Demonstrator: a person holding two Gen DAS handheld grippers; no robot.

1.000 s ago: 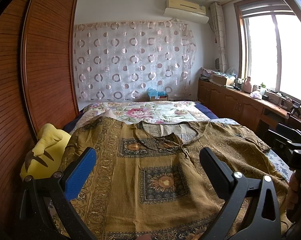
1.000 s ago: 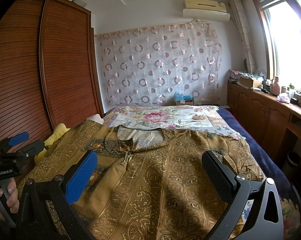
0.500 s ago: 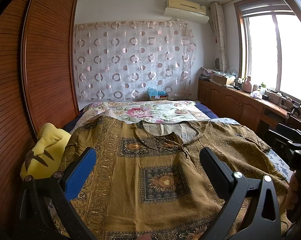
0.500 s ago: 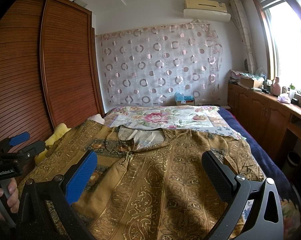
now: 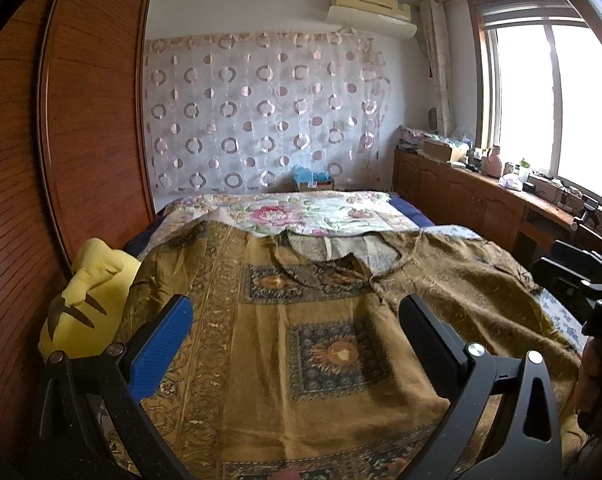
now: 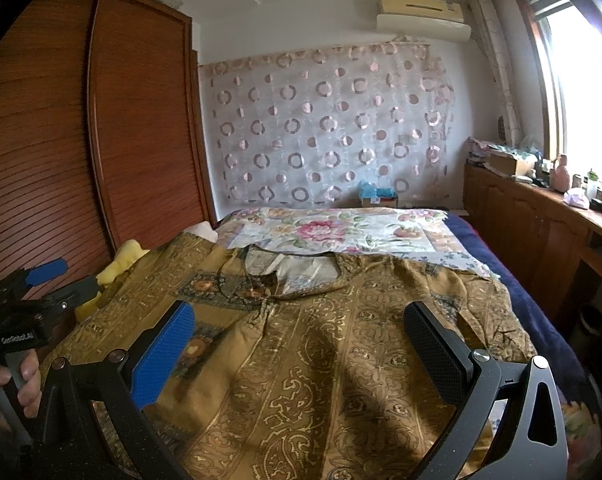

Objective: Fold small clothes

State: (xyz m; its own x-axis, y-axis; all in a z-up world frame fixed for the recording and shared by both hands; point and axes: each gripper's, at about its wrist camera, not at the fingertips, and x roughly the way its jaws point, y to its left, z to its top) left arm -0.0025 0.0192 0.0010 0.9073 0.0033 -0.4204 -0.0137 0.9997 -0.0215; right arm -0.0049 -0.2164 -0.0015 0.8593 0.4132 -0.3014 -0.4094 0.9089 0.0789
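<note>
A mustard-brown patterned blouse [image 5: 301, 320] lies spread flat on the bed, neckline toward the far end. It also fills the right wrist view [image 6: 321, 340]. My left gripper [image 5: 297, 344] hovers open and empty above the blouse's lower left half. My right gripper [image 6: 301, 344] hovers open and empty above its lower right half. Each gripper shows at the edge of the other's view: the right one [image 5: 581, 284], the left one [image 6: 41, 280].
A floral quilt [image 5: 293, 216] covers the far end of the bed. A yellow plush toy [image 5: 89, 292] sits at the bed's left edge against the wooden wardrobe [image 5: 61, 140]. A wooden counter [image 5: 481, 196] with clutter runs under the window on the right.
</note>
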